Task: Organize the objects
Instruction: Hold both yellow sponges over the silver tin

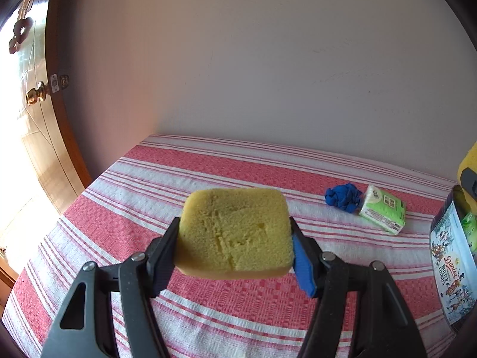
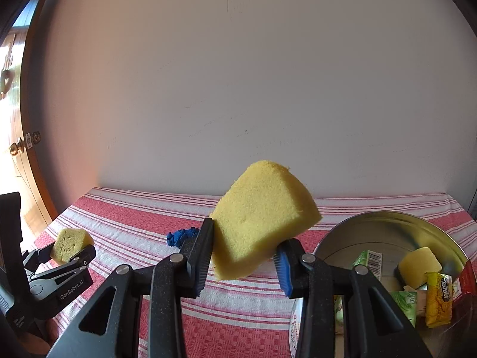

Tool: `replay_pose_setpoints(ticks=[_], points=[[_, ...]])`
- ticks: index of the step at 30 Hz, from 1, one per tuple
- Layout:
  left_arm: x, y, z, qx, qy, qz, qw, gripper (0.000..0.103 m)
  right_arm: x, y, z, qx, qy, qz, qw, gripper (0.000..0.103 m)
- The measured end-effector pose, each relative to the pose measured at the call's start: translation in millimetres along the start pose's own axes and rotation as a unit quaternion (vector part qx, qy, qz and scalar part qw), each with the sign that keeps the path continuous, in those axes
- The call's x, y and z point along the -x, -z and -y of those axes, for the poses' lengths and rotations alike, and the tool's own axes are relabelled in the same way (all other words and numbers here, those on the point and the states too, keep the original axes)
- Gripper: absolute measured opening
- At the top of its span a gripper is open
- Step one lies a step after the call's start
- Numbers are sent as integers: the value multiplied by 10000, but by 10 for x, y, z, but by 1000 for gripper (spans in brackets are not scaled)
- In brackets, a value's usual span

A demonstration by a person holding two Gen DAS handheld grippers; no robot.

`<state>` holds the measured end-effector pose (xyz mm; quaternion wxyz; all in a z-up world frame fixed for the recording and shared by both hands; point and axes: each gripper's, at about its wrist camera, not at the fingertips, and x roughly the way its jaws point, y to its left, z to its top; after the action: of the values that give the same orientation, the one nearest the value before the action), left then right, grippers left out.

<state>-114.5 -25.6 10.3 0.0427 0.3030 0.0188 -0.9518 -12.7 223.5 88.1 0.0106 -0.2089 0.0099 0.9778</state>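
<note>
My left gripper (image 1: 235,238) is shut on a flat yellow sponge (image 1: 235,232), held above the striped cloth; the same gripper (image 2: 73,246) with its sponge (image 2: 70,243) shows at the left of the right wrist view. My right gripper (image 2: 244,250) is shut on a second yellow sponge (image 2: 262,217), tilted up and squeezed at its lower end, just left of the round cookie tin (image 2: 387,223). The tin (image 1: 447,271) holds another sponge (image 2: 419,265) and several snack packets.
A crumpled blue cloth (image 1: 342,197) and a green tissue pack (image 1: 383,213) lie on the red-and-white striped tablecloth (image 1: 149,185) near the wall. A wooden door with a brass knob (image 1: 35,94) stands at the left. The blue cloth (image 2: 180,237) peeks from behind my right gripper.
</note>
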Motion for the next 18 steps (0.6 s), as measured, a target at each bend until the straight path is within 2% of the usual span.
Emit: replay_pose_setpoints(ticks=[7,18], points=[[351,63,354,-157,487,344,9981,67,184,30,227,-147,79,122,9998,40],[687,138,1029,-507,1049,507,9919,67,459,92,592,-187,372,397,9983,40]])
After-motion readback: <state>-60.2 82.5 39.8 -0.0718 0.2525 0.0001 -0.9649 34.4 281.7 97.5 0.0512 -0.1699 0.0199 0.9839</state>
